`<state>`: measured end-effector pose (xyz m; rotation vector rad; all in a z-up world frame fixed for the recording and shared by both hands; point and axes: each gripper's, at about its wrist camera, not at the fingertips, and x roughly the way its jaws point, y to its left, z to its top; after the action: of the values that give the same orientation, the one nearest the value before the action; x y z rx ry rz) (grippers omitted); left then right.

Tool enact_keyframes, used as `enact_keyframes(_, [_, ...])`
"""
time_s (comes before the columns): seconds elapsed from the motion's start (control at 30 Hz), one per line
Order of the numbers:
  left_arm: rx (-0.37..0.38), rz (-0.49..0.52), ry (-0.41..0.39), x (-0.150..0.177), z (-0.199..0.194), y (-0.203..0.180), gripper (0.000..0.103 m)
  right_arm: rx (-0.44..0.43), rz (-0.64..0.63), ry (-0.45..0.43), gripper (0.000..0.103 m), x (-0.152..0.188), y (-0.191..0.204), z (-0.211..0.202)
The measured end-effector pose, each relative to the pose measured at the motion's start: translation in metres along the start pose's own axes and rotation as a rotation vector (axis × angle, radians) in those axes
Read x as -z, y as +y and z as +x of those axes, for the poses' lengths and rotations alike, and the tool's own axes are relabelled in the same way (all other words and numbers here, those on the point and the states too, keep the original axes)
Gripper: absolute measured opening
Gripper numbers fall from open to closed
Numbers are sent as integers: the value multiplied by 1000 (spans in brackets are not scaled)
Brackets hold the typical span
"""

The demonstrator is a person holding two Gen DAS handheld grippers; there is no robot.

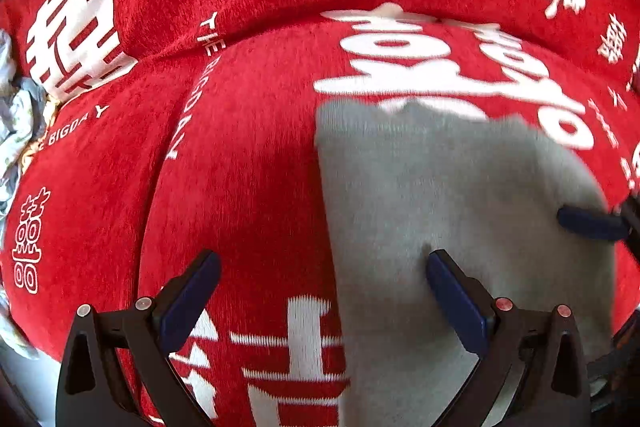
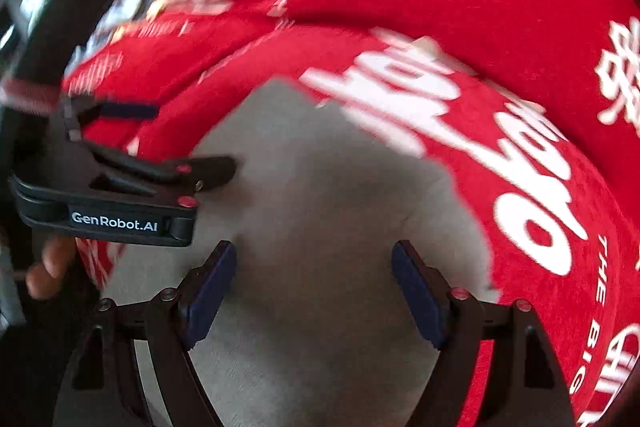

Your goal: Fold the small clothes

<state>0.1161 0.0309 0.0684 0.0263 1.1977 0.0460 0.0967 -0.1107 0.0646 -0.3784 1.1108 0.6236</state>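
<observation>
A: Left wrist view first. How many garments?

B: One grey garment, lying flat on a red blanket printed with white characters and lettering. The blanket's surface shows two long folds or ridges across it. At the far left edge sits one crumpled pale patterned cloth; I cannot tell what it is.

A: And the left gripper?

B: Spread wide, nothing between the pads. One blue pad hangs over the red blanket, the other over the grey garment's left part. A blue fingertip of the right gripper pokes in at the right edge, over the grey fabric.

A: Right wrist view?

B: Blurred. The same single grey garment fills the middle, red blanket around it. The right gripper is spread apart above the grey fabric, pinching nothing. The left gripper shows at left, with fingers of a hand below it.

A: Any containers?

B: None seen.
</observation>
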Motion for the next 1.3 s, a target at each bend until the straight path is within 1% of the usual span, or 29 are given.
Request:
enact_keyframes(0.03, [7,-10,-12,3,-2,3,103,9,-22,-31,83,6,2,-3])
enact_keyframes(0.07, [17,-20,-10,4,-4,4,103,3,-22,-43,83,11,1,-6])
enact_keyframes(0.13, [35,-35,-3,5,-8,8,103,-9,-5,-45,83,21,-5,-12])
enact_keyframes(0.2, [26,-19,-8,6,-12,7,103,-9,-22,-48,83,33,-10,-19])
enact_keyframes(0.37, [-7,16,-37,14,-33,3,103,64,-72,-36,83,54,-11,-35])
enact_keyframes(0.47, [29,18,-59,24,-51,5,103,109,-66,-36,83,59,-8,-46])
enact_keyframes(0.57, [94,52,-78,41,-68,2,103,111,-120,-91,83,65,8,-64])
enact_keyframes(0.63, [125,96,-58,54,-67,-3,103,103,-177,-116,83,69,23,-69])
enact_keyframes(0.67, [125,124,-40,60,-62,-6,103,94,-204,-120,83,70,31,-68])
enact_keyframes(0.7, [108,148,-19,68,-56,-10,103,87,-222,-118,83,71,37,-64])
enact_keyframes(0.73, [100,151,-4,73,-50,-9,103,84,-236,-110,83,71,41,-58])
enact_keyframes(0.77, [107,140,6,75,-46,-6,103,88,-242,-96,83,73,44,-50])
enact_keyframes(0.83, [157,98,25,82,-41,3,103,116,-244,-71,83,80,41,-36])
enact_keyframes(0.9, [189,72,35,87,-42,11,103,85,-210,-96,83,88,29,-37])
enact_keyframes(0.97, [189,82,34,93,-45,12,103,96,-203,-99,83,95,21,-41])
enact_keyframes(1.03, [179,103,29,101,-52,12,103,133,-212,-63,84,103,16,-40])
enact_keyframes(1.07, [186,116,28,104,-55,11,103,133,-195,-43,84,106,10,-39])
enact_keyframes(1.1, [199,137,27,108,-59,10,103,123,-169,-40,84,108,6,-43])
enact_keyframes(1.13, [211,168,23,113,-62,7,103,128,-148,-48,84,109,4,-48])
enact_keyframes(1.2, [217,223,18,122,-65,-1,103,144,-161,-70,84,110,8,-57])
enact_keyframes(1.27, [224,274,46,128,-59,-13,103,145,-183,-92,84,107,17,-63])
enact_keyframes(1.3, [212,296,55,130,-56,-18,103,135,-189,-97,84,105,22,-63])
